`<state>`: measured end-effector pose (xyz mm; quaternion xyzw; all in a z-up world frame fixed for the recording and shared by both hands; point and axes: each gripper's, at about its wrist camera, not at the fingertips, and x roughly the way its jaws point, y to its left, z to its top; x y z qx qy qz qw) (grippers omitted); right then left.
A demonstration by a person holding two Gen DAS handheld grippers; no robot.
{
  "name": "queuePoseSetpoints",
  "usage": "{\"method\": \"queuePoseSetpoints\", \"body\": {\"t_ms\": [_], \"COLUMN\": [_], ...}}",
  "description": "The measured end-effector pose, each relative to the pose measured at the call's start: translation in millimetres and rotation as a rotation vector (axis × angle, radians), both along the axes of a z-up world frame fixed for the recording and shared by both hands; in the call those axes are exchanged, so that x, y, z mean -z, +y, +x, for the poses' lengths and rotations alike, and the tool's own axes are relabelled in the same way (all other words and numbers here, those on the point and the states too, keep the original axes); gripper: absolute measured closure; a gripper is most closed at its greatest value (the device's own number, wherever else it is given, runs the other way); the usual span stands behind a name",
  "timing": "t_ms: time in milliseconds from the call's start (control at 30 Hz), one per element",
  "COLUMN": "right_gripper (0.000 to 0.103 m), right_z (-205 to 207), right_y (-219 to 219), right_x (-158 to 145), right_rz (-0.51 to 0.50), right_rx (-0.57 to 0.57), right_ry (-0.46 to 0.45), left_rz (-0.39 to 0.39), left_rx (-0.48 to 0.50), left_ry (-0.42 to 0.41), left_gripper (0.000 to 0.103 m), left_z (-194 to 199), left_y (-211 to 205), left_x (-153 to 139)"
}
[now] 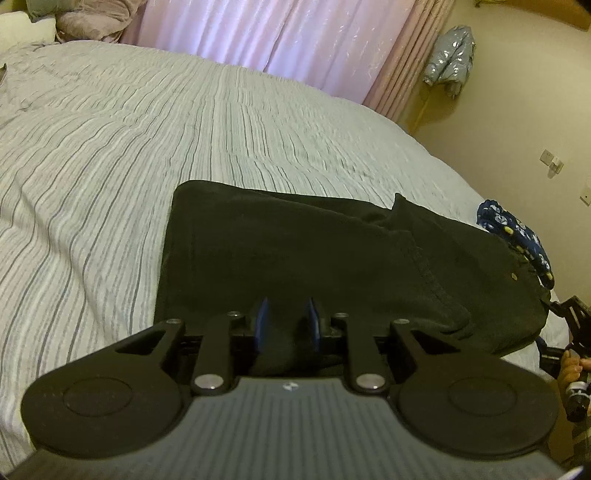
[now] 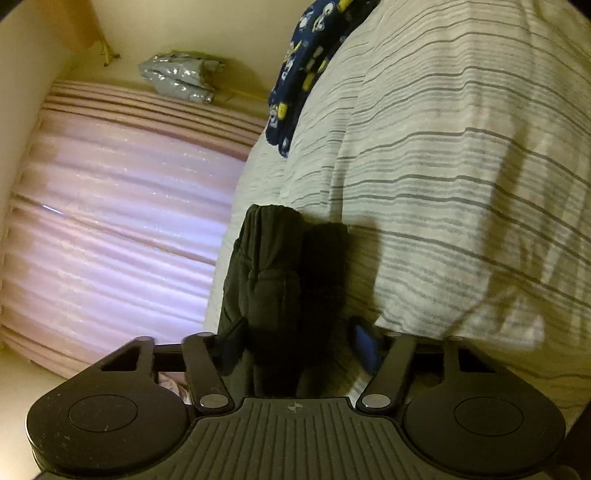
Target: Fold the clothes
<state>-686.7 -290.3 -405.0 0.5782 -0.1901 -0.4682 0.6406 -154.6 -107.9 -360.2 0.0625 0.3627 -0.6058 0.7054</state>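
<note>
A black garment (image 1: 295, 251) lies folded on the striped bed cover (image 1: 110, 147), near the bed's right edge. My left gripper (image 1: 288, 321) is at the garment's near edge, and its blue pads (image 1: 263, 319) are shut on a bunch of the black cloth. In the right wrist view, which is rolled sideways, the folded end of the black garment (image 2: 280, 280) sits between the fingers of my right gripper (image 2: 299, 347). Those jaws stand wide. The left pad (image 2: 232, 343) is against the cloth and the blue right pad (image 2: 365, 347) is slightly off it.
A navy printed garment (image 1: 517, 229) lies at the bed's right edge beyond the black one. A hand (image 1: 569, 369) shows at the right border. Pink curtains (image 1: 280, 37) hang behind the bed, a silver jacket (image 1: 450, 59) is on the wall, and pillows (image 1: 92, 18) are at the far left.
</note>
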Motion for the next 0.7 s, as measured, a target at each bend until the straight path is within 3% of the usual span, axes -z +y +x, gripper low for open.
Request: {"method": "queuePoseSetpoints", "body": {"t_ms": [100, 167, 267, 400, 467, 533, 633, 700], "right_gripper": [0.058, 0.064, 0.063, 0.064, 0.072, 0.077, 0.081, 0.083], "right_z": [-1.3, 2.7, 13.6, 15.1, 11.7, 13.9, 36.4, 63.4], "right_y": [-1.1, 1.5, 3.6, -8.0, -9.3, -8.4, -9.5, -8.2], "right_x": [-1.8, -14.0, -35.7, -17.2, -5.2, -8.7, -38.5, -66.6], "right_rz": [-0.009, -0.044, -0.108, -0.032, -0.002, 0.01, 0.018, -0.025], "right_rx": [-0.007, -0.013, -0.017, -0.019, -0.011, -0.006, 0.002, 0.008], "right_ry": [0.004, 0.052, 0.161, 0.115, 0.077, 0.115, 0.336, 0.55], "left_rz": [0.001, 0.001, 0.0, -0.004, -0.007, -0.012, -0.029, -0.043], "left_rx": [0.004, 0.005, 0.006, 0.009, 0.009, 0.005, -0.009, -0.026], "left_ry": [-0.004, 0.005, 0.014, 0.013, 0.025, 0.046, 0.092, 0.094], "left_gripper": [0.084, 0.084, 0.084, 0.084, 0.084, 0.084, 0.085, 0.085], "left_z": [-0.5, 1.0, 1.7, 0.7, 2.5, 5.3, 10.8, 14.9], "left_y": [-0.9, -1.3, -1.4, -1.0, -0.5, 0.1, 2.2, 8.1], "left_x": [0.5, 0.2, 0.3, 1.3, 1.5, 1.4, -0.5, -4.0]}}
